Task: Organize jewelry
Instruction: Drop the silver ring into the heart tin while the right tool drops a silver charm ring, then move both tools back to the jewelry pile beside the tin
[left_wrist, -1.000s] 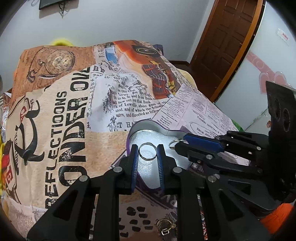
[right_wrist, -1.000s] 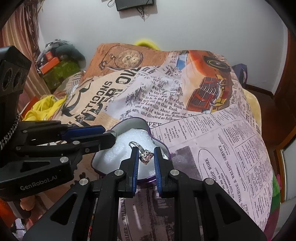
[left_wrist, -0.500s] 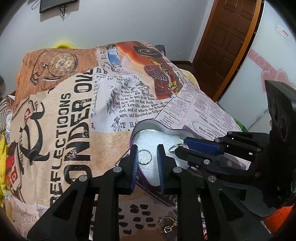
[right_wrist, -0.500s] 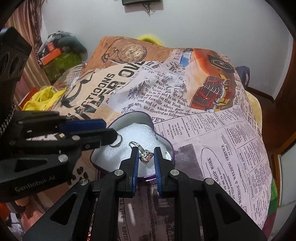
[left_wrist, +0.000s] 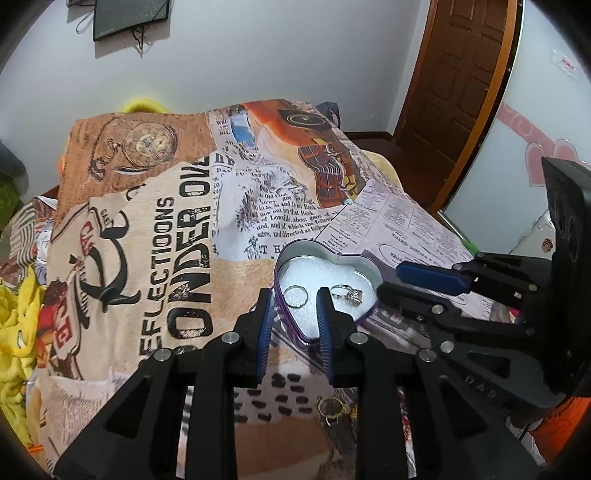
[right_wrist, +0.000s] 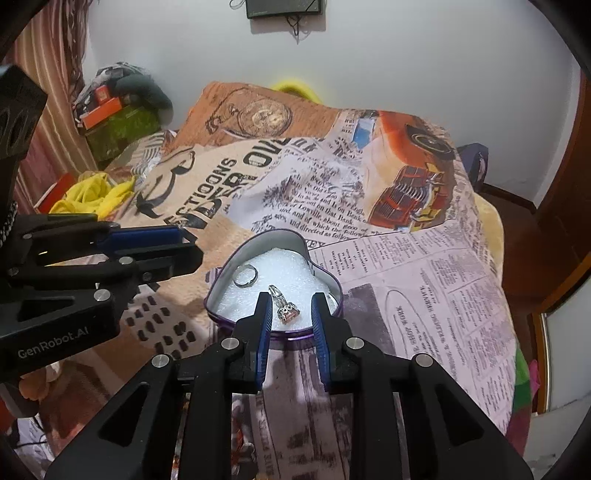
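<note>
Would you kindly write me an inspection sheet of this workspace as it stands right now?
Surface: bed under a newspaper-print blanket.
Job's things: heart-shaped tin lined with white foam; plain silver ring and stone-set ring lie apart on the foam; a gold ring lies on the blanket outside the tin.
Clutter: yellow cloth and orange boxes beside the bed.
Grippers: left gripper open, plain ring between its fingers, untouched; right gripper open, astride the stone-set ring.
Cables: thin cords dangle from a black wall-mounted device.
Surroundings: white wall, brown wooden door, striped curtain.
</note>
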